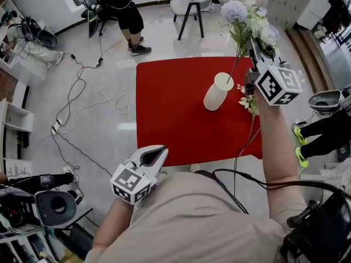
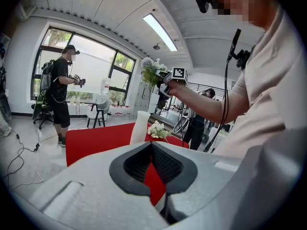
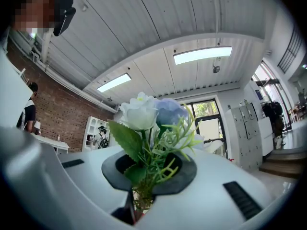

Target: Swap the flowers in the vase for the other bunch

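Left gripper sits pressed together, empty. Right gripper pinches the blue-and-white bunch by its stems, high above the vase. Below that gripper, the small white bunch lies on the desk. Removal looks nearly done; next, lay this bunch aside.

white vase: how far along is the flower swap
Done: the pale blue and white flower bunch is held high above the tall white vase. In hand: the right gripper clamps its stems in its jaws. Left: set it down, then put the small white bunch lying on the red table into the vase.
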